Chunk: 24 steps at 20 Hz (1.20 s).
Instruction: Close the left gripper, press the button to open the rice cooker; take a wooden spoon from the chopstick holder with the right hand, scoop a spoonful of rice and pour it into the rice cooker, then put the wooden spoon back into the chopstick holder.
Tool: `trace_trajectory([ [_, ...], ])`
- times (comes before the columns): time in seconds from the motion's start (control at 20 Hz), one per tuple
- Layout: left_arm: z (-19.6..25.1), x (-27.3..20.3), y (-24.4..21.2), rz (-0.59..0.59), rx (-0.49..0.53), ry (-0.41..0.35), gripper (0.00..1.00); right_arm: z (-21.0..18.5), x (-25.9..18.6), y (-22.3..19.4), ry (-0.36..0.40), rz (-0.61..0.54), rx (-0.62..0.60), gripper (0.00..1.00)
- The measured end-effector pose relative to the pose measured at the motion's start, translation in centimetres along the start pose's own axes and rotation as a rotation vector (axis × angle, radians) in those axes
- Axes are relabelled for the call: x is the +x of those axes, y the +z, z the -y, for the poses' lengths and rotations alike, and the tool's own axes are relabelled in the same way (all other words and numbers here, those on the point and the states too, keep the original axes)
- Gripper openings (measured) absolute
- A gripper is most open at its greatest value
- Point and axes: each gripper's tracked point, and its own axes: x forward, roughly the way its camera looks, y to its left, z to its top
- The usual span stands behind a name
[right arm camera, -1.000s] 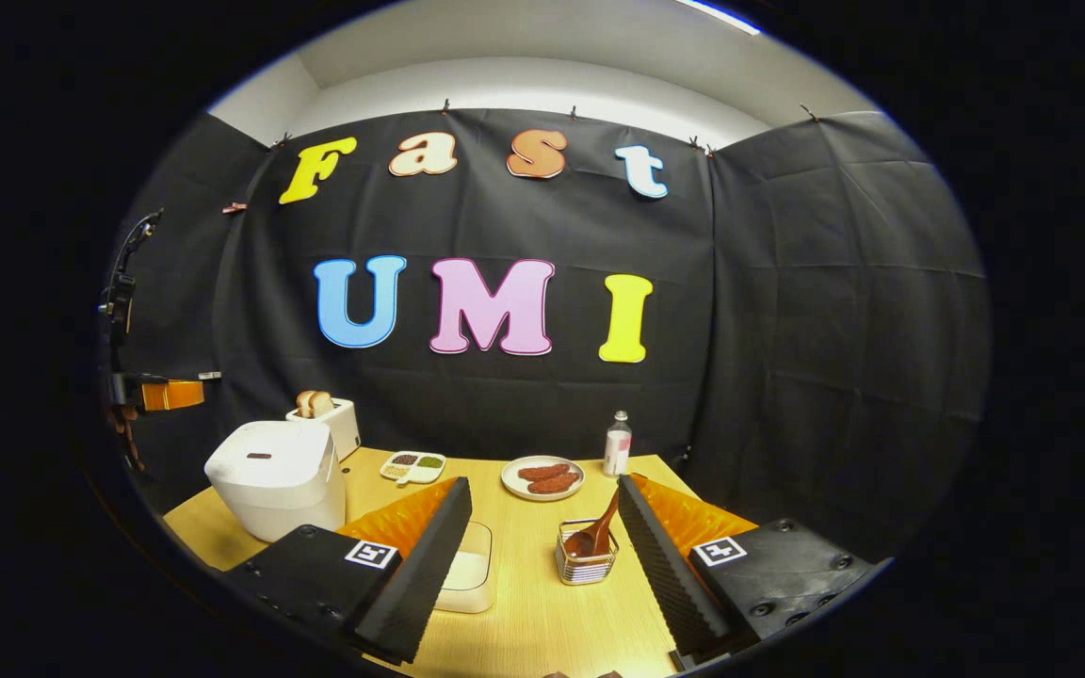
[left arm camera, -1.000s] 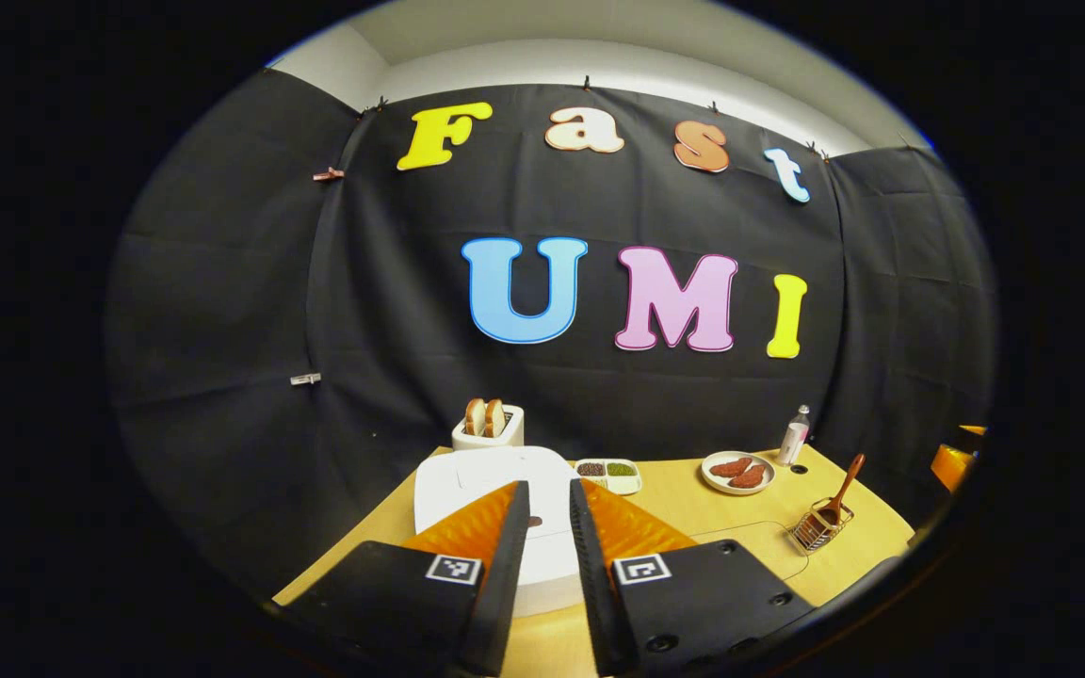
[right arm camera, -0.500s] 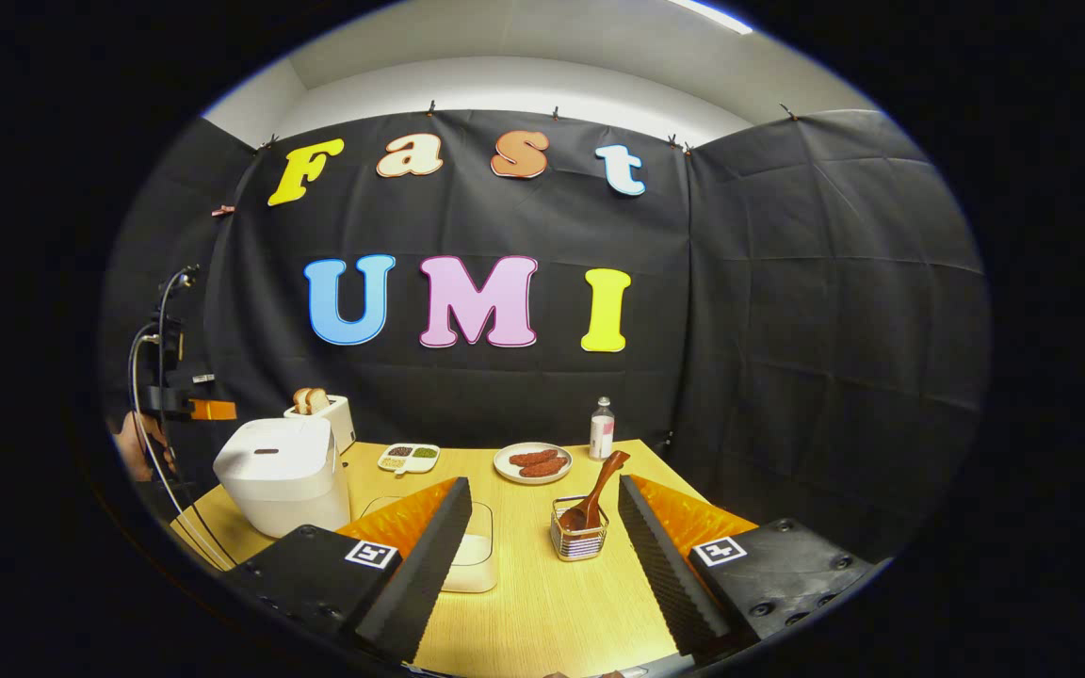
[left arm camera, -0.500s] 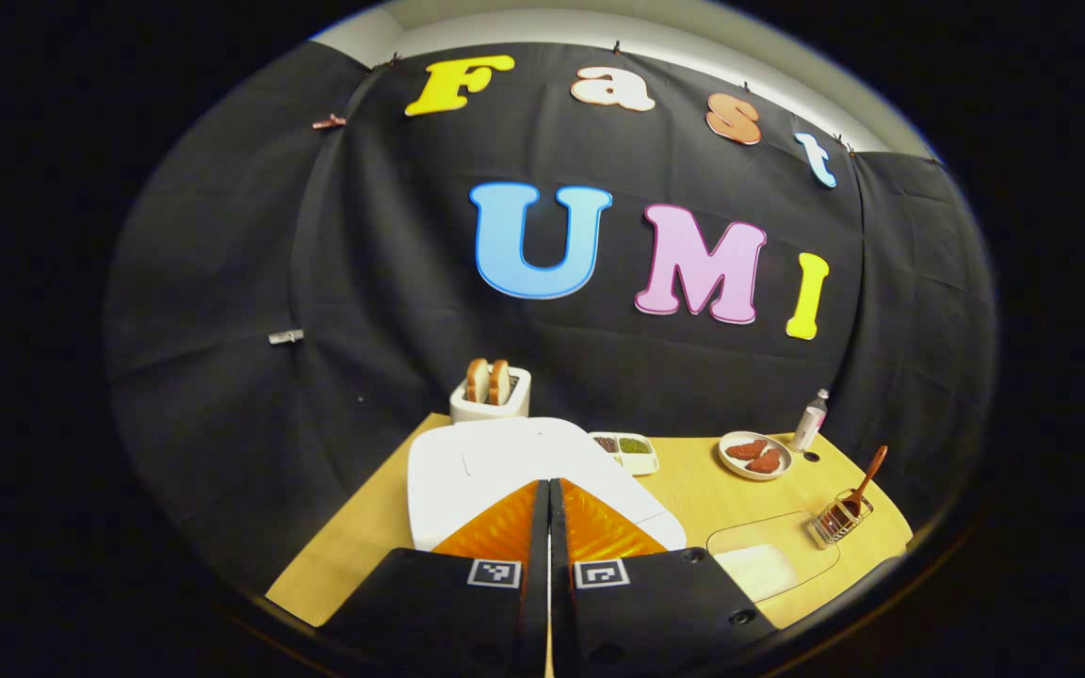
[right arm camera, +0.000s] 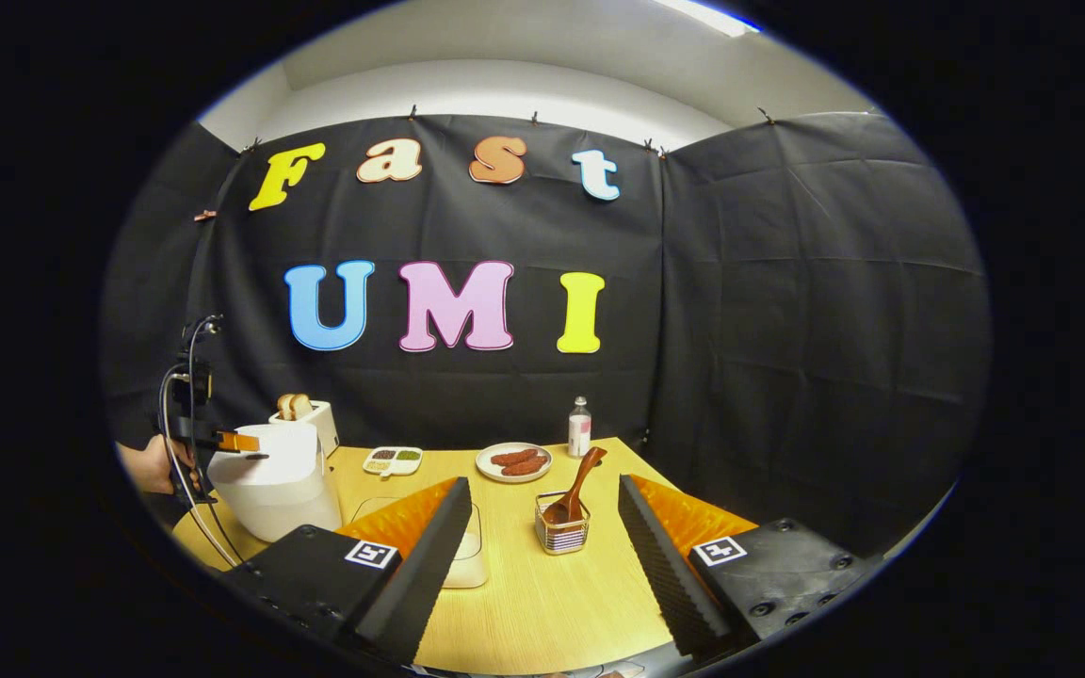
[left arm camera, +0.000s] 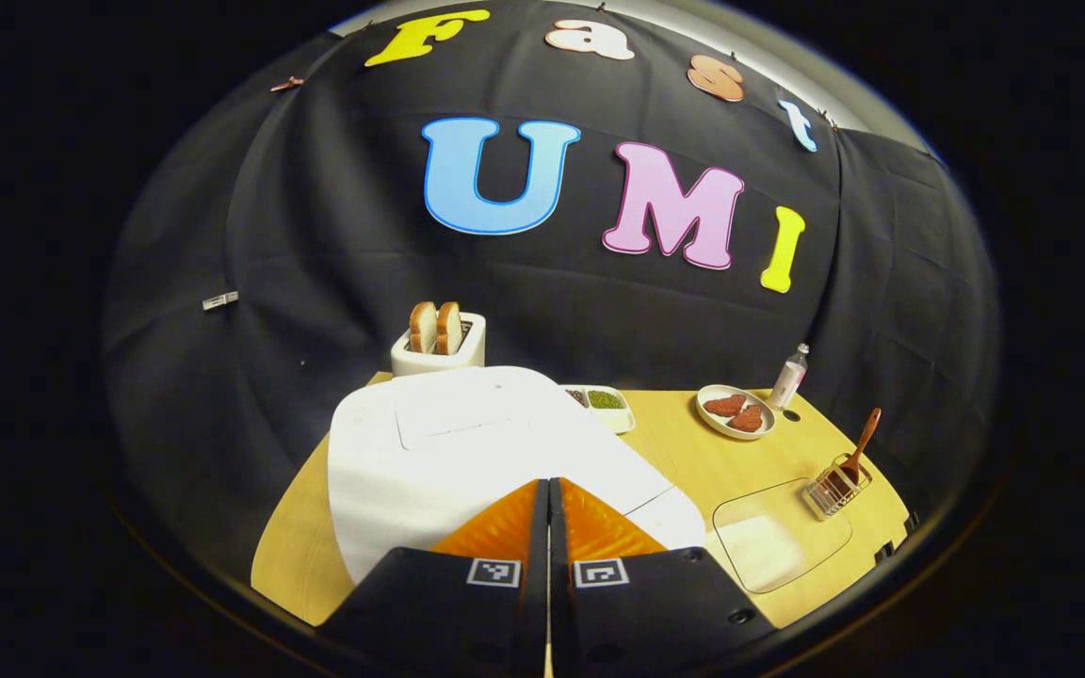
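Light wood desk (right arm camera: 542,603) w/ a rounded front edge, set in a booth: black cloth wall (right arm camera: 787,330) at back and right, pale wall and ceiling strip above it. Left gripper (left arm camera: 548,490) has its fingers pressed together, no gap, nothing btwn them, tips low over the front of the white rice cooker (left arm camera: 467,452); lid is down. In right gripper view the same gripper (right arm camera: 251,454) sits at the cooker's top front edge, a hand (right arm camera: 152,466) behind it w/ a cable hanging; cooker (right arm camera: 274,485) stands at the desk's left edge. Right gripper (right arm camera: 542,490) is spread wide, holding nothing, above the desk's front edge. Wire chopstick holder (right arm camera: 561,532) sits mid-desk btwn its fingers but farther off, wooden spoon (right arm camera: 575,490) standing in it, handle tilted up to the right. Clear tray of white rice (right arm camera: 467,556) lies just right of the cooker, partly behind the left-side finger. Along the back edge: toaster (right arm camera: 312,419) w/ bread at the back-left corner, small divided dish (right arm camera: 392,460), plate (right arm camera: 514,461) w/ reddish-brown pieces, small bottle (right arm camera: 579,428) near the cloth. In left gripper view holder (left arm camera: 834,485) and spoon (left arm camera: 861,447) are by the desk's right edge, rice tray (left arm camera: 778,532) just in front of them.
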Motion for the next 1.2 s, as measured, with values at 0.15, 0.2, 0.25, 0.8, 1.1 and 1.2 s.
trace_trajectory([
  [0.15, -0.7, 0.3, -1.4, -0.014, -0.028, 0.025, 0.07, -0.1, 0.6, -0.1, 0.007, -0.003, 0.002, 0.98],
  [0.2, -0.6, 0.3, -1.7, -0.017, -0.034, 0.026, 0.07, -0.3, 1.0, -0.4, 0.015, -0.01, 0.004, 0.98],
  [0.25, -0.8, 0.2, -1.3, -0.013, -0.026, 0.031, 0.07, -0.5, 1.4, -0.6, 0.026, -0.016, 0.004, 0.98],
  [0.8, -0.7, -0.3, 1.2, 0.009, 0.103, 0.185, 0.07, 0.9, 8.5, -2.0, 0.106, -0.058, 0.052, 0.98],
  [1.1, 2.8, -8.3, 7.7, 0.322, 0.043, 0.3, 0.08, 2.9, 13.2, -3.6, 0.108, -0.107, 0.131, 0.98],
  [1.2, 4.6, -10.0, 7.0, 0.327, 0.009, 0.296, 0.09, 3.7, 14.8, -4.1, 0.105, -0.117, 0.136, 0.98],
])
